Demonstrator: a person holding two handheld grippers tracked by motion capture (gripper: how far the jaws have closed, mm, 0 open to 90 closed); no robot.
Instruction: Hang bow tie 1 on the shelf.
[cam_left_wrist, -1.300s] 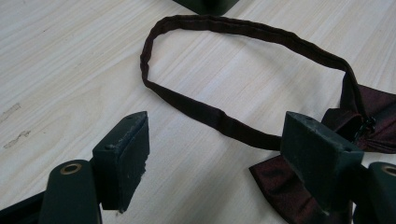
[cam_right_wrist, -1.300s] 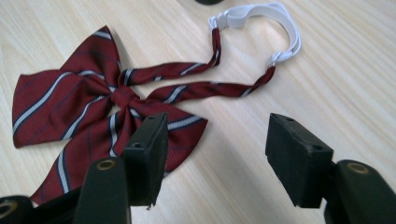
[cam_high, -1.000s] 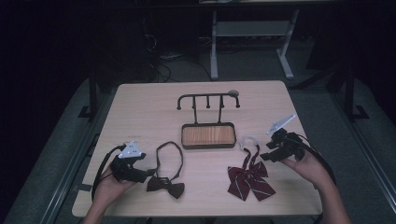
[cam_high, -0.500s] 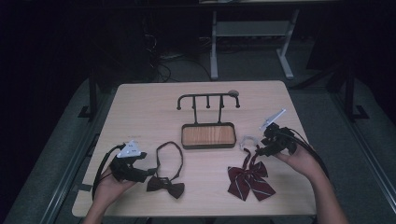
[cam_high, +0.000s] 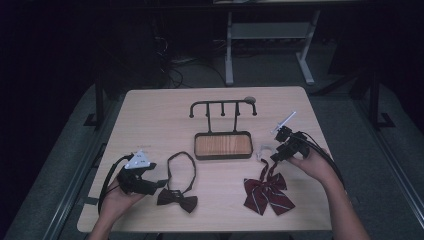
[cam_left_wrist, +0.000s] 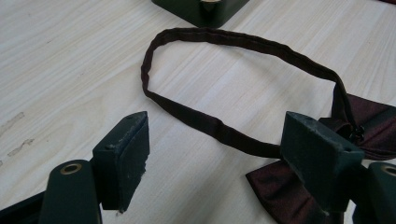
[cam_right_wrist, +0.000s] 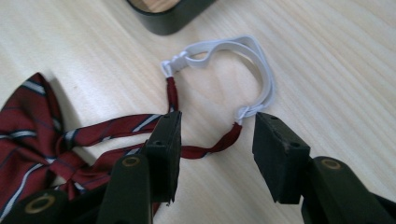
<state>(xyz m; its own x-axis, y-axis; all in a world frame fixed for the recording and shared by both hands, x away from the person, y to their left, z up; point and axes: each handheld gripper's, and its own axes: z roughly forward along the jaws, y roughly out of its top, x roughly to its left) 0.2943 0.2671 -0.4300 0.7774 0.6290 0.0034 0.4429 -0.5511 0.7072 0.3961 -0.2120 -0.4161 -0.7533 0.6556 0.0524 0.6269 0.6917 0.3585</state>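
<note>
Far table half: bare wood is seen behind the hook rack (cam_high: 223, 107).
Centre: room is blocked by the rack's tray base (cam_high: 223, 145).
Near edge: passage is narrowed by the dark bow tie (cam_high: 178, 199) and striped bow tie (cam_high: 267, 192).

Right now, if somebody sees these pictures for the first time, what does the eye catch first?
Probably the red striped bow tie lying near the front right of the table, with the open right gripper poised over its white elastic loop. Next, the dark bow tie at front left, its neck band between the open left gripper jaws. A black hook stand sits mid-table.
</note>
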